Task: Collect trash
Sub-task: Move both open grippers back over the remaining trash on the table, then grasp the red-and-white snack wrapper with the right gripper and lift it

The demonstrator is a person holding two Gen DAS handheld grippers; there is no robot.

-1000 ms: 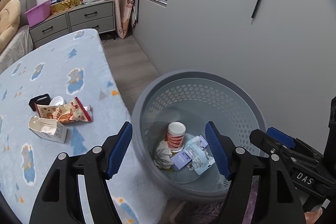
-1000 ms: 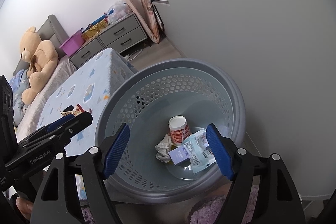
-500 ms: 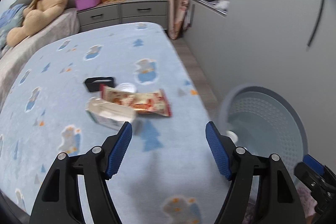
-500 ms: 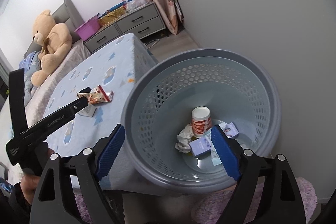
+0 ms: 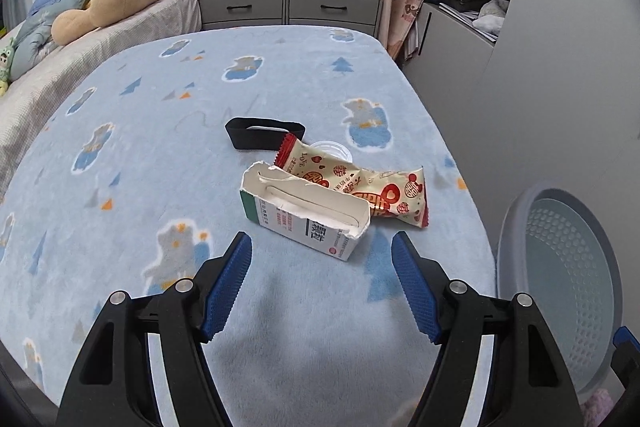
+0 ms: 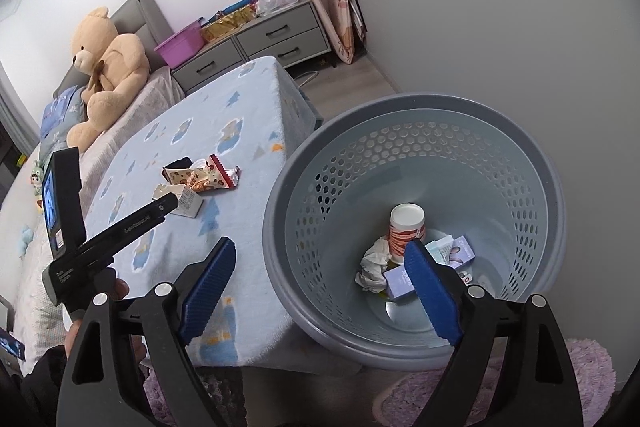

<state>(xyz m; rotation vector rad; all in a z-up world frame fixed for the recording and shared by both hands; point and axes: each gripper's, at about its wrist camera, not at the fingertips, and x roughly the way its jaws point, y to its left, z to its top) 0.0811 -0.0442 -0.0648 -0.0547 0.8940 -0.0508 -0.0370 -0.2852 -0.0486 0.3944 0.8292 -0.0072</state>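
Left gripper [image 5: 322, 253] wide open, empty, hovering over the blanket [image 5: 168, 155] just short of the torn carton [image 5: 306, 217]. Wrapper [image 5: 360, 189], clear lid [image 5: 332, 151] and black band [image 5: 264, 133] lie just behind the carton. Right gripper [image 6: 320, 263] jaws have just been opening, nothing between them, over the bin [image 6: 416, 115] rim. Bin holds a cup [image 6: 406, 229], tissue [image 6: 374, 265], small boxes [image 6: 400, 281].

A blue patterned blanket [image 5: 168, 155] covered the table. On it lay a torn carton [image 5: 308, 213], touching a snack wrapper [image 5: 356, 183], with a black band [image 5: 262, 135] just beyond.
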